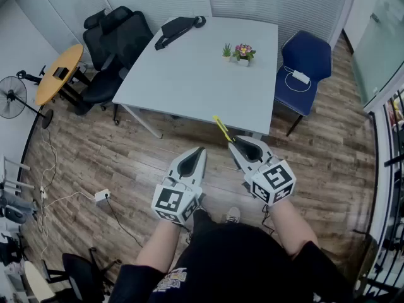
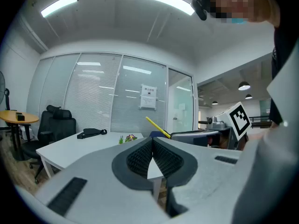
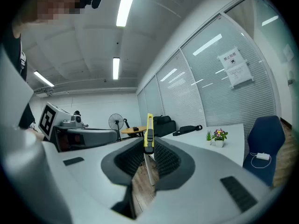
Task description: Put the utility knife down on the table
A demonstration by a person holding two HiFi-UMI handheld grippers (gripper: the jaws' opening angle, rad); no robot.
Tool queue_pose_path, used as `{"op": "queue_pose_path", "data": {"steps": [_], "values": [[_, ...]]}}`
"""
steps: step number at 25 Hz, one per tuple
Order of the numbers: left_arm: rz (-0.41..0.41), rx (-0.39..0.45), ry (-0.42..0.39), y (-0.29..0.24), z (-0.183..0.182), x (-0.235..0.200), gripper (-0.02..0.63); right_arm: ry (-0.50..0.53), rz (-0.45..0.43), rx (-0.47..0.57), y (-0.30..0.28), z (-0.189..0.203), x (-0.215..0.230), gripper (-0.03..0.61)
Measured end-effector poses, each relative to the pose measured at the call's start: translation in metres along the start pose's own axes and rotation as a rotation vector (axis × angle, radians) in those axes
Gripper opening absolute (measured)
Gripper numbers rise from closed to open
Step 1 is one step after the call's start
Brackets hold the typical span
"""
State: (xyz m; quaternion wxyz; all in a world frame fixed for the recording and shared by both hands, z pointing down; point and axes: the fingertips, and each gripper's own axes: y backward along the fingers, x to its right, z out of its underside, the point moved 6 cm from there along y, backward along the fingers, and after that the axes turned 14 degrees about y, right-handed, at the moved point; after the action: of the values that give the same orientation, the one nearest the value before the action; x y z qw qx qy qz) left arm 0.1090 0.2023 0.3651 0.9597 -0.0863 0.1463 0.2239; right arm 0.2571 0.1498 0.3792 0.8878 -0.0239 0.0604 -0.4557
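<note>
My right gripper (image 1: 233, 142) is shut on a yellow utility knife (image 1: 221, 128), which sticks out forward past the jaw tips. It hangs over the wooden floor, just short of the white table's (image 1: 189, 74) near edge. In the right gripper view the knife (image 3: 149, 132) stands upright, pinched between the dark pads (image 3: 166, 160), with the table (image 3: 229, 134) ahead at the right. My left gripper (image 1: 197, 153) is beside it, shut and empty. In the left gripper view its jaws (image 2: 152, 143) meet, and the knife (image 2: 158, 127) shows beyond them.
A black bag (image 1: 180, 27) and small potted plants (image 1: 238, 52) sit at the table's far side. Black office chairs (image 1: 117, 36) stand left of it, a blue chair (image 1: 303, 68) right. A round wooden table (image 1: 60, 73), a fan (image 1: 12, 100) and a floor power strip (image 1: 101, 196) lie left.
</note>
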Motion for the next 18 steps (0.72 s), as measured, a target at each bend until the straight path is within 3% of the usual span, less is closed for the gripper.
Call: {"op": "queue_pose_path", "data": {"steps": [18], "values": [[-0.008, -0.002, 0.026, -0.006, -0.003, -0.024, 0.005, -0.02, 0.008, -0.004, -0.024, 0.002, 0.006, 0.069]]}}
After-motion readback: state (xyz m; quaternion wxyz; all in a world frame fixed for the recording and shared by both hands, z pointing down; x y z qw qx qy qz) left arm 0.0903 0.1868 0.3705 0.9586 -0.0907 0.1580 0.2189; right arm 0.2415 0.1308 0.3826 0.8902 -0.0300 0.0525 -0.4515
